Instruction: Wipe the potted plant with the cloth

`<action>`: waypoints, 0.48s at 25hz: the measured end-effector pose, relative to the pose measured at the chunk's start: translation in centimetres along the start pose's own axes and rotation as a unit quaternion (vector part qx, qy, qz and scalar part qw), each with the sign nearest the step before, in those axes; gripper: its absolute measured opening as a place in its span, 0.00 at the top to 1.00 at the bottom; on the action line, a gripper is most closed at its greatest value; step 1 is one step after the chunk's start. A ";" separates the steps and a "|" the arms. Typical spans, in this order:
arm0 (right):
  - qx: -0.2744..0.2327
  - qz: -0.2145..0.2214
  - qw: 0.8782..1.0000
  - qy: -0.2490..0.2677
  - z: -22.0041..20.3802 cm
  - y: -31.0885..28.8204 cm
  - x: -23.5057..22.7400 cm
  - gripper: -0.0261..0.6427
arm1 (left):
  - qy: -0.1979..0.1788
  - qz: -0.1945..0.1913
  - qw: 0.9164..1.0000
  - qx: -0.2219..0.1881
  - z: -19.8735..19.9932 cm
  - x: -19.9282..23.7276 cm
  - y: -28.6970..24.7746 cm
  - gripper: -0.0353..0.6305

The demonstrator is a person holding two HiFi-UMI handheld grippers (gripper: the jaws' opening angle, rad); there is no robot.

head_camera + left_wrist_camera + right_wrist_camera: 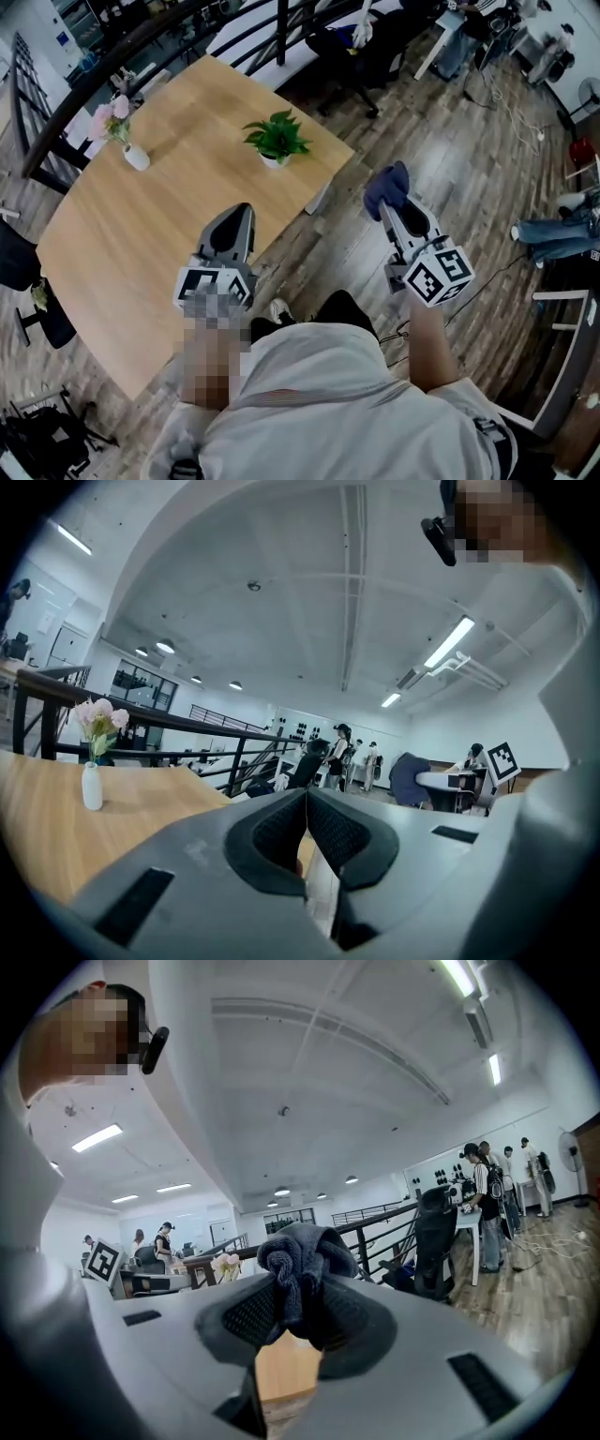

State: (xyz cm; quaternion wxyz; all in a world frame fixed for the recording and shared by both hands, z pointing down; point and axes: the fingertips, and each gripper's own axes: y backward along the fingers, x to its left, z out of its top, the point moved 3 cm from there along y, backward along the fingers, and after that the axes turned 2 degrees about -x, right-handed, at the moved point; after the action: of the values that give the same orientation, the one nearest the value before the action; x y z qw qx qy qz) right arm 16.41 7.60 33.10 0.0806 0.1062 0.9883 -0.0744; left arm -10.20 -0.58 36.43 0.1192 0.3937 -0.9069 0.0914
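Blue cloth (300, 1262): bunched between right gripper (390, 202) jaws.
right gripper: clamped on cloth, beyond table (141, 244) edge.
left gripper (238, 212): jaws together, empty, over table.
plant (277, 138): on table, ahead, between both grippers.

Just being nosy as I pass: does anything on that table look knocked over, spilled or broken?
Nothing stands out. The potted plant and the flower vase both stand upright on the wooden table, well apart, with no spill visible.

Your head camera looks steeply down on the table (122, 253) from above, while cameras on your left gripper (239, 214) and right gripper (392, 206) sit just behind their jaws, facing level, both catching the flower vase (92, 786).
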 end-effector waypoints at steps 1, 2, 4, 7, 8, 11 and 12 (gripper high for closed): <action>0.001 0.006 1.000 0.000 0.2 -1.2 -0.4 0.72 | 0.002 0.004 1.000 0.003 0.0 0.6 -0.7 0.92; 0.002 0.013 1.000 0.000 0.4 -2.5 -1.0 0.72 | 0.002 0.010 1.000 0.007 -0.1 1.2 -1.5 0.92; 0.007 0.030 1.000 -0.003 0.4 -5.4 -2.3 0.72 | 0.003 0.026 1.000 0.011 -0.2 2.5 -3.2 0.92; 0.016 0.064 0.998 -0.013 0.2 -10.3 -4.6 0.72 | 0.006 0.058 0.998 0.015 -0.2 4.3 -6.0 0.92; 0.020 0.078 0.997 -0.018 0.1 -12.1 -5.5 0.72 | 0.010 0.071 0.997 0.018 -0.3 4.9 -6.9 0.92; 0.038 0.124 0.991 -0.033 -0.2 -17.5 -8.1 0.72 | 0.037 0.114 0.992 0.031 -0.8 6.8 -10.0 0.92; 0.045 0.138 0.989 -0.035 -0.1 -19.3 -9.0 0.72 | 0.048 0.127 0.990 0.033 -1.0 7.4 -11.2 0.92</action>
State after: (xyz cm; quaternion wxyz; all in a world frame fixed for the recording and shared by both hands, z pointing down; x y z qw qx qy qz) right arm 20.76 -12.78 37.26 0.1197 0.2423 0.9564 -0.1103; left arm -6.70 -12.93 40.32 0.1365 0.2744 -0.9393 0.1544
